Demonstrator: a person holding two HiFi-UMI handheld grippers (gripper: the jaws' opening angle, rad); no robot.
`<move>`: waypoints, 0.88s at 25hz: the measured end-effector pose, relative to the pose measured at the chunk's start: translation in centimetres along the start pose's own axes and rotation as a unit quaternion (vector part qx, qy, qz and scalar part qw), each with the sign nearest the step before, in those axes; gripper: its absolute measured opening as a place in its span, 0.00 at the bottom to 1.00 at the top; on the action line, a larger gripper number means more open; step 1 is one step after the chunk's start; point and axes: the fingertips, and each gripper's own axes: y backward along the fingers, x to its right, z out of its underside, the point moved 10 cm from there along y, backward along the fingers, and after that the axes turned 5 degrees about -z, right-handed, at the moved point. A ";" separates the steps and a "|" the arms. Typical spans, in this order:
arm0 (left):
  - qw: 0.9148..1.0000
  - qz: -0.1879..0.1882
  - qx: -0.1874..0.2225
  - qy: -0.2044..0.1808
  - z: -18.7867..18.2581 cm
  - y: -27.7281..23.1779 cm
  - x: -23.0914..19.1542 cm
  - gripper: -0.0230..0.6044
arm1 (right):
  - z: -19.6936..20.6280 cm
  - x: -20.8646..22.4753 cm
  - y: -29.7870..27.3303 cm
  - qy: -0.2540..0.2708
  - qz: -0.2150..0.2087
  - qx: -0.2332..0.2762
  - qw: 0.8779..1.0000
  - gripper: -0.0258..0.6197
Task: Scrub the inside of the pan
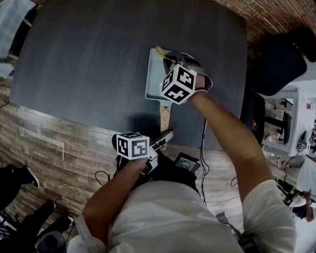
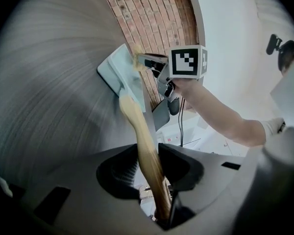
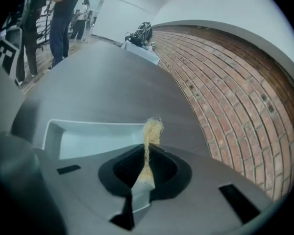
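A pale square pan (image 1: 154, 77) with a wooden handle (image 1: 164, 117) lies on the dark table (image 1: 95, 62), its handle pointing at me. My left gripper (image 1: 166, 137) is shut on the handle's near end (image 2: 143, 143), which runs up between the jaws of the left gripper (image 2: 149, 169). My right gripper (image 1: 169, 58) hovers over the pan's far right corner, tilted down, shut on a thin tan fibre scrubber (image 3: 152, 130). The scrubber's frayed tip sticks out past the right gripper (image 3: 146, 168), above the pan's rim (image 3: 88, 126). The pan's inside (image 2: 118, 72) looks bare.
A brick wall (image 3: 225, 92) runs along the table's far side. A black chair (image 1: 284, 57) stands at the table's right. Cables (image 1: 204, 141) hang off the near edge. A bag (image 3: 139, 33) sits at the table's far end, and people (image 3: 63, 13) stand beyond it.
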 end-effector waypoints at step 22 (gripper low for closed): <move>0.999 -0.014 -0.037 -0.021 -0.8 0.0 0.2 0.22 | -1.8 -2.4 -5.3 0.149 -0.033 -0.094 0.984 0.09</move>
